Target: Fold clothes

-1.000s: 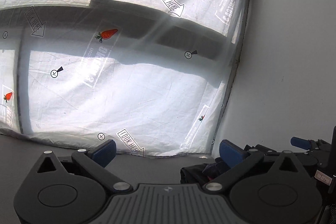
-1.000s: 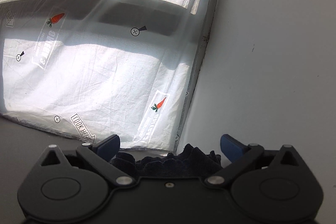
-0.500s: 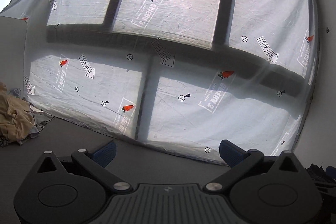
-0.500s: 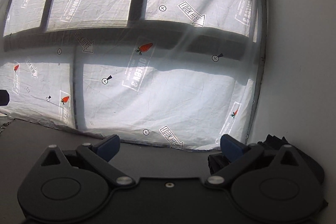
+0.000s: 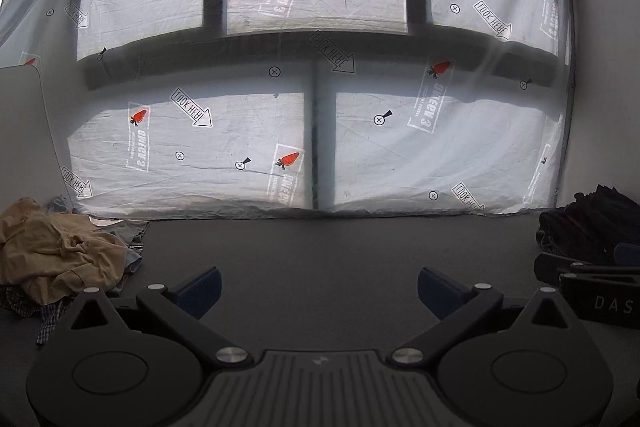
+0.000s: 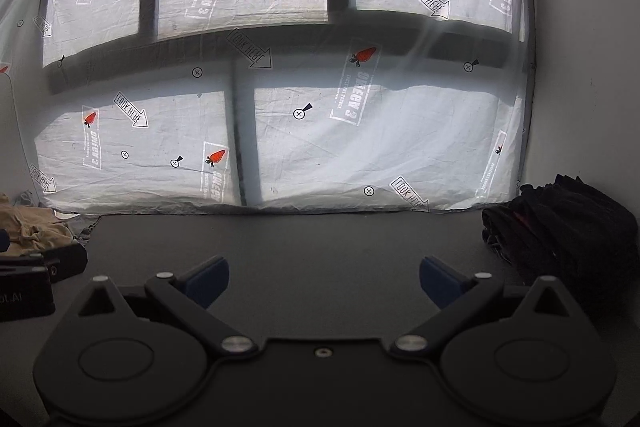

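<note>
A folded dark garment (image 6: 560,227) lies at the table's far right by the wall; it also shows in the left wrist view (image 5: 588,227). A crumpled pile of tan and checked clothes (image 5: 52,251) lies at the far left, seen partly in the right wrist view (image 6: 32,231). My left gripper (image 5: 318,289) is open and empty over the dark table (image 5: 340,251). My right gripper (image 6: 324,283) is open and empty, left of the dark garment. Each gripper's body shows at the edge of the other's view.
A window covered with printed white plastic sheeting (image 5: 320,87) stands along the table's back edge. A white wall (image 6: 592,67) closes the right side. A white panel (image 5: 20,131) stands at the far left behind the clothes pile.
Both grippers have swung left and pulled back from the dark garment at the right wall. The garment, between the right gripper's fingers a second ago, now lies free on the table.
</note>
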### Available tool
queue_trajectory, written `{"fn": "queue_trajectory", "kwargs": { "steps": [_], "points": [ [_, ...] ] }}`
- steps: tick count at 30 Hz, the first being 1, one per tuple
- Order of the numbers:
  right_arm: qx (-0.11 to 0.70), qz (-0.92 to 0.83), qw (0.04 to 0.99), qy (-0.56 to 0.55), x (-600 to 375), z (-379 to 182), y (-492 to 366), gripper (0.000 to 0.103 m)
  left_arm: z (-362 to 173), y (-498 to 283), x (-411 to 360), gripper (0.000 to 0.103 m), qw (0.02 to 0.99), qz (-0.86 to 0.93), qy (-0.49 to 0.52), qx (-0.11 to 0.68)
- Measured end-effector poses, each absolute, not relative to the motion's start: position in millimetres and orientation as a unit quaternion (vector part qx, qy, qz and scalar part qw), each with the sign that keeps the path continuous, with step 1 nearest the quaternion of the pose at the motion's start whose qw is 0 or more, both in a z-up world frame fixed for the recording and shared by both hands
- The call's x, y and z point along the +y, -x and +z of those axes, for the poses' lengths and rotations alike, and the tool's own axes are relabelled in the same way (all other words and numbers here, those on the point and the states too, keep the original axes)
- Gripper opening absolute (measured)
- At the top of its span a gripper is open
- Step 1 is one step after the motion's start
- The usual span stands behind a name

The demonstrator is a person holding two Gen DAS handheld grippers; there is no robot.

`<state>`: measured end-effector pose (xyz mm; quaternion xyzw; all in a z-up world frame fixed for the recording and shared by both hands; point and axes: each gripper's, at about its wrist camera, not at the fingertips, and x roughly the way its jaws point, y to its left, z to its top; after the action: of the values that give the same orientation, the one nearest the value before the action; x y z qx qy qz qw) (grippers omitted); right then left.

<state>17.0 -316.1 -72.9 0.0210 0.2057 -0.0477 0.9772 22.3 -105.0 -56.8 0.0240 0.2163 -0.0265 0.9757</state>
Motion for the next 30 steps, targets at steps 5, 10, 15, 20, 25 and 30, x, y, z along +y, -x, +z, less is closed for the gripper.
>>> {"fn": "queue_trajectory", "kwargs": {
  "steps": [5,10,15,20,25,30],
  "points": [
    [0.242,-0.048,0.968,-0.039,-281.2,-80.2,14.0,0.103,-65.8,3.3,-72.8,0.103,0.968,-0.030,-0.041,0.244],
    [0.285,-0.035,0.957,-0.031,-250.1,-87.1,35.6,0.103,-70.2,21.7,-42.5,0.103,0.961,-0.024,-0.020,0.274],
    [0.302,-0.027,0.953,0.004,-225.6,-91.5,58.1,0.103,-75.2,39.5,-26.8,0.103,0.960,-0.017,-0.014,0.279],
    [0.309,-0.030,0.950,0.021,-215.6,-93.6,72.2,0.103,-74.9,47.7,-16.5,0.103,0.959,-0.018,0.003,0.284],
    [0.304,-0.042,0.951,0.023,-216.5,-91.9,83.8,0.103,-74.4,55.4,-14.0,0.103,0.960,-0.022,0.002,0.278],
    [0.303,-0.054,0.951,0.017,-218.7,-91.1,92.7,0.103,-75.4,60.3,-14.5,0.103,0.959,-0.033,0.003,0.280]
  ]
}}
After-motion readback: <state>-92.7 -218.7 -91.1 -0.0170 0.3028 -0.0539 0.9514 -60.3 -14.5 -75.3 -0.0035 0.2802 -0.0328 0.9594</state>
